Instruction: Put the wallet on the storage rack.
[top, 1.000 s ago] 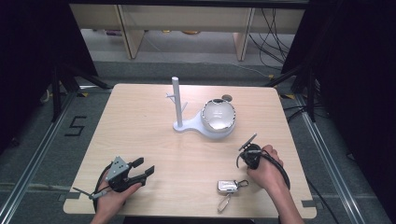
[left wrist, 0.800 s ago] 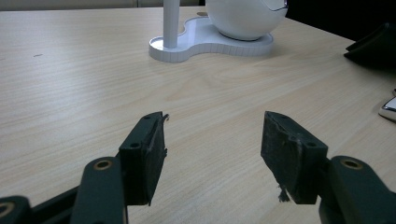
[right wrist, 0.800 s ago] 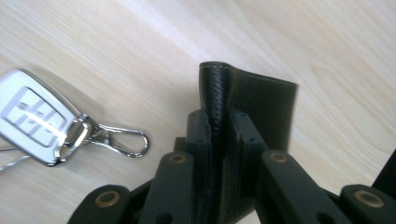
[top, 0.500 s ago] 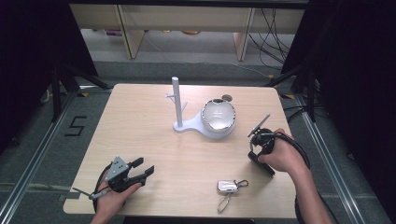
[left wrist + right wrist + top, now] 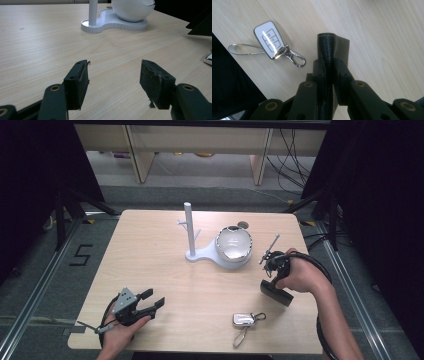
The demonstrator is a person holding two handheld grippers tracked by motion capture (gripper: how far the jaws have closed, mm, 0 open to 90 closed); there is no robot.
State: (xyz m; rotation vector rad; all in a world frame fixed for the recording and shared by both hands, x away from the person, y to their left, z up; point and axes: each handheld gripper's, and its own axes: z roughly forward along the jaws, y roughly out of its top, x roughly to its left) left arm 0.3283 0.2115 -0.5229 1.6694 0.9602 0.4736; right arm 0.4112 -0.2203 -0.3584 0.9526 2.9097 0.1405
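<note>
My right gripper [image 5: 272, 281] hangs above the table's right side, shut on a black stitched leather case [image 5: 276, 293]. In the right gripper view the case [image 5: 329, 47] stands on edge, clamped between the jaws of the right gripper [image 5: 329, 68]. A white car key fob [image 5: 243, 319] with a silver clip and strap loop lies on the wood below it, to the left near the front edge; it also shows as the key fob [image 5: 270, 38]. My left gripper [image 5: 152, 298] rests at the front left, open, and the left gripper [image 5: 113, 77] has bare wood between its pads.
A white stand [image 5: 205, 254] with an upright pole [image 5: 189, 227] and a round white bowl-shaped holder [image 5: 233, 244] sits at the table's middle back. The same stand base [image 5: 112, 23] is ahead of the left gripper. The front table edge runs close to the key fob.
The right hand has risen and drifted right and back, away from the key fob, carrying the black case. The left hand has stayed where it was.
</note>
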